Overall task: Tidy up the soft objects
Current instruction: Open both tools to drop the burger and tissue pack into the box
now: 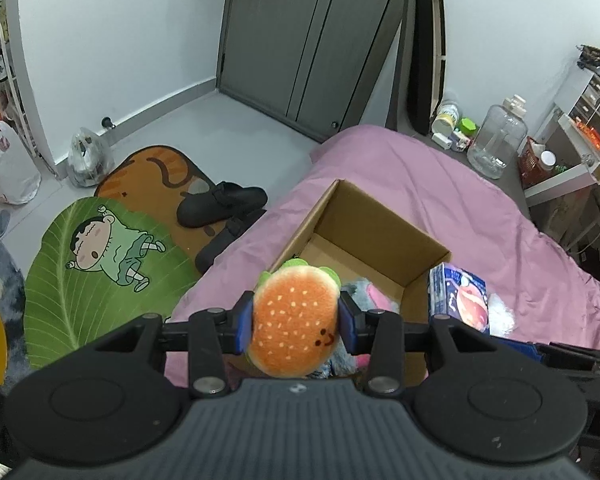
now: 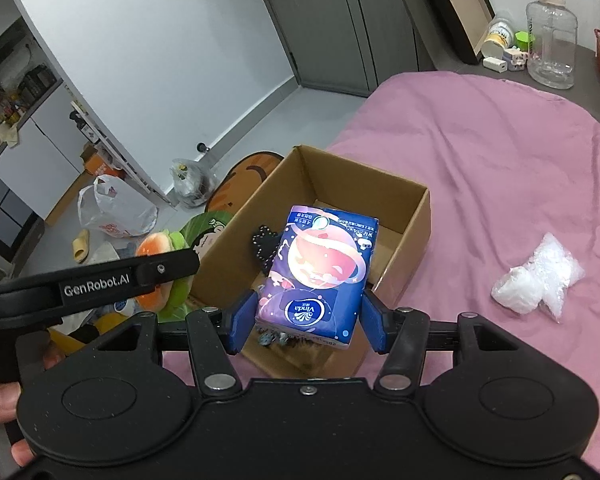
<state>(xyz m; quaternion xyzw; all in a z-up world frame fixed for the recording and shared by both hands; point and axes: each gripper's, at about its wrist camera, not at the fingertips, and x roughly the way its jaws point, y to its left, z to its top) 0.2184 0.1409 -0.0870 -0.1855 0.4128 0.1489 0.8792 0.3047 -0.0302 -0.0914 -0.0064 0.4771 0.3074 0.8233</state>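
Note:
My left gripper (image 1: pixel 296 320) is shut on a plush hamburger (image 1: pixel 294 320) and holds it above the near left corner of an open cardboard box (image 1: pixel 380 216) on the pink bed. My right gripper (image 2: pixel 306 316) is shut on a blue Vinda tissue pack (image 2: pixel 320 268) and holds it over the box (image 2: pixel 416 216). The pack also shows in the left wrist view (image 1: pixel 460 300), at the box's right wall. The hamburger (image 2: pixel 156 248) shows left of the box, behind the left gripper's arm. A pink and grey soft toy (image 1: pixel 370 296) and a black item (image 2: pixel 266 246) lie inside the box.
A clear plastic bag with white stuffing (image 2: pixel 538 276) lies on the pink bedspread (image 2: pixel 500 152) right of the box. Floor mats (image 1: pixel 100 256), black shoes (image 1: pixel 220 204) and plastic bags (image 1: pixel 4 164) are on the floor at left. A large clear bottle (image 1: pixel 496 136) stands beyond the bed.

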